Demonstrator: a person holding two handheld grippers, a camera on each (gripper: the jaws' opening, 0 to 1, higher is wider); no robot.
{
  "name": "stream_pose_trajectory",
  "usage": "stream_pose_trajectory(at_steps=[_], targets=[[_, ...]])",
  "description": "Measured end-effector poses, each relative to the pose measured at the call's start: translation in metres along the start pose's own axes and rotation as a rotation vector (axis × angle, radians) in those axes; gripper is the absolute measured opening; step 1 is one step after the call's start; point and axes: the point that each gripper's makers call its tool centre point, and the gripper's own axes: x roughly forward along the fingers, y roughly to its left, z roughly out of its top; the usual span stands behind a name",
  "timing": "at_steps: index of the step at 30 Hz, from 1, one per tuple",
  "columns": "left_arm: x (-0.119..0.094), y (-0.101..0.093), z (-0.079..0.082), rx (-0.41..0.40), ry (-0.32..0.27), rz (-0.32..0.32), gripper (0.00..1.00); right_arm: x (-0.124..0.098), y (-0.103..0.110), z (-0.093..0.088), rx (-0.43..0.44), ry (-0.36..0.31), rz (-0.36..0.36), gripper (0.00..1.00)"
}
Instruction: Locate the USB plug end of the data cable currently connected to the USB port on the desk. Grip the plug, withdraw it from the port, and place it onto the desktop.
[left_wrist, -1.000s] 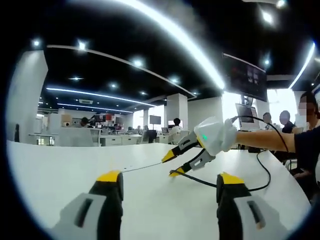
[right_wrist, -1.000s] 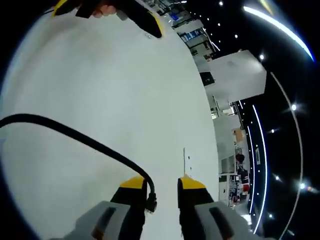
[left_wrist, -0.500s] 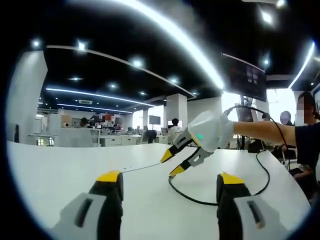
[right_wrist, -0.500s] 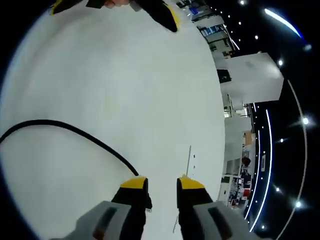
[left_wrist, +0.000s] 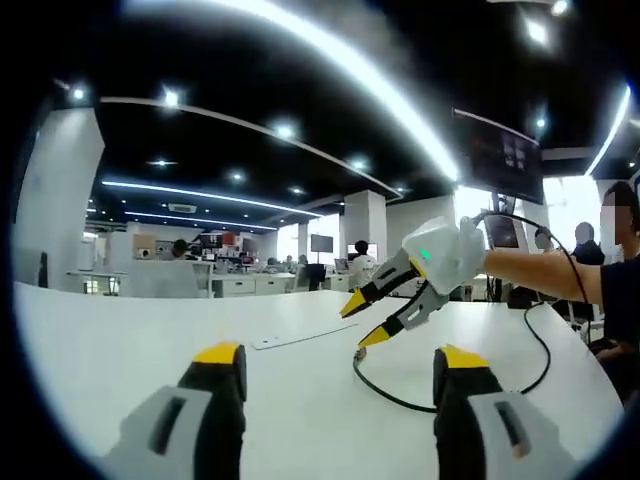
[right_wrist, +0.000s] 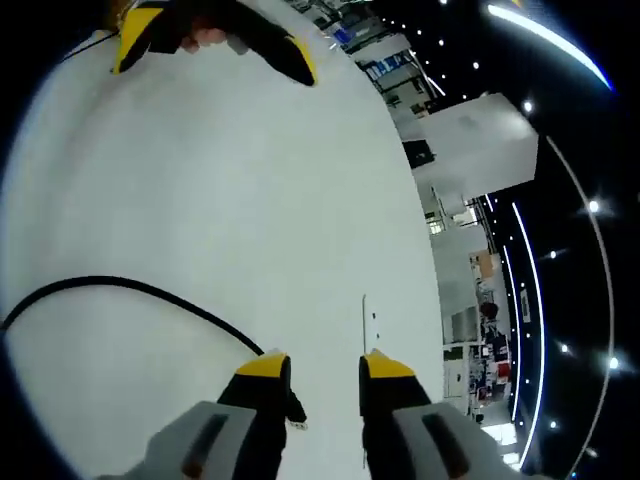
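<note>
The plug is out of the port, and this looks like the closing stretch. In the left gripper view the right gripper (left_wrist: 372, 318) hangs over the white desk (left_wrist: 120, 340), its yellow-tipped jaws a little apart, with the black data cable (left_wrist: 430, 405) running from just under the lower tip, curving across the desktop and looping back up toward the person's arm (left_wrist: 540, 275). The right gripper view looks down along that gripper's own jaws (right_wrist: 322, 372): the USB plug (right_wrist: 294, 415) sits right beside the inner face of the left-hand jaw, touching it or very nearly so, while the other jaw stands clear of it across a visible gap, so the plug is not clamped between the two. Whether the plug is resting on the desk or is just above it cannot be told from here. The thin strip set into the desk (left_wrist: 290, 339) may be where the port sits, though no socket can be made out. The left gripper (left_wrist: 335, 365) plays no part, jaws spread wide with nothing between them, and in the right gripper view it shows at the far edge of the desk. Judging by this, gripping and withdrawing are done; what may be left is confirming the plug lies flat and drawing the right gripper away.
</note>
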Motion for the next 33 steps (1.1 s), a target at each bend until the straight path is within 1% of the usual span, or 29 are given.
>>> stream_pose_trajectory(at_steps=[2,4,5,7,9,11,12,13,14,16,17,19,21,22,24,25,26,30,33], targets=[[0.0,0.003,-0.001,-0.003,0.005,0.017,0.76,-0.007,-0.003,0.001,0.068,-0.052,-0.004,0.31],[0.0,0.007,-0.004,-0.004,0.013,0.033,0.76,-0.01,-0.003,0.001,0.119,-0.077,-0.005,0.35],[0.001,0.01,-0.007,-0.003,0.029,0.047,0.75,-0.013,-0.003,0.0,0.157,-0.097,-0.012,0.36],[0.001,0.012,-0.009,-0.005,0.032,0.057,0.75,-0.018,-0.003,-0.002,0.226,-0.13,-0.031,0.37],[0.001,0.013,-0.012,-0.001,0.045,0.071,0.75,-0.023,-0.003,-0.001,0.282,-0.17,-0.047,0.4],[0.002,0.014,-0.013,0.01,0.05,0.08,0.75,-0.029,-0.004,-0.003,0.396,-0.215,-0.084,0.45],[0.003,0.014,-0.014,0.017,0.052,0.084,0.75,-0.032,-0.003,-0.003,0.474,-0.253,-0.091,0.47],[0.004,0.013,-0.014,0.021,0.053,0.085,0.75,-0.034,0.0,-0.003,0.542,-0.277,-0.091,0.49],[0.004,0.012,-0.015,0.023,0.054,0.085,0.75,-0.036,0.001,-0.003,0.58,-0.291,-0.092,0.51],[0.005,0.009,-0.016,0.022,0.061,0.087,0.75,-0.041,0.003,-0.006,0.699,-0.324,-0.101,0.52],[0.006,0.007,-0.016,0.023,0.063,0.083,0.75,-0.044,0.004,-0.007,0.734,-0.333,-0.104,0.52],[0.006,0.002,-0.015,0.033,0.065,0.079,0.75,-0.05,0.005,-0.011,0.723,-0.328,-0.123,0.51],[0.005,0.001,-0.013,0.049,0.064,0.082,0.75,-0.057,0.002,-0.016,0.716,-0.33,-0.176,0.51],[0.005,0.0,-0.011,0.057,0.062,0.083,0.75,-0.061,0.002,-0.018,0.725,-0.339,-0.187,0.51],[0.003,-0.002,-0.009,0.062,0.059,0.083,0.75,-0.069,0.005,-0.021,0.794,-0.367,-0.192,0.51],[0.002,-0.003,-0.008,0.061,0.059,0.085,0.75,-0.073,0.008,-0.023,0.853,-0.38,-0.18,0.51],[0.001,-0.003,-0.008,0.059,0.058,0.087,0.75,-0.075,0.01,-0.025,0.891,-0.385,-0.177,0.51],[-0.004,-0.003,-0.007,0.055,0.059,0.111,0.75,-0.085,0.01,-0.033,0.949,-0.39,-0.208,0.52],[-0.005,-0.006,-0.006,0.06,0.063,0.112,0.75,-0.092,0.006,-0.036,0.996,-0.413,-0.244,0.52]])
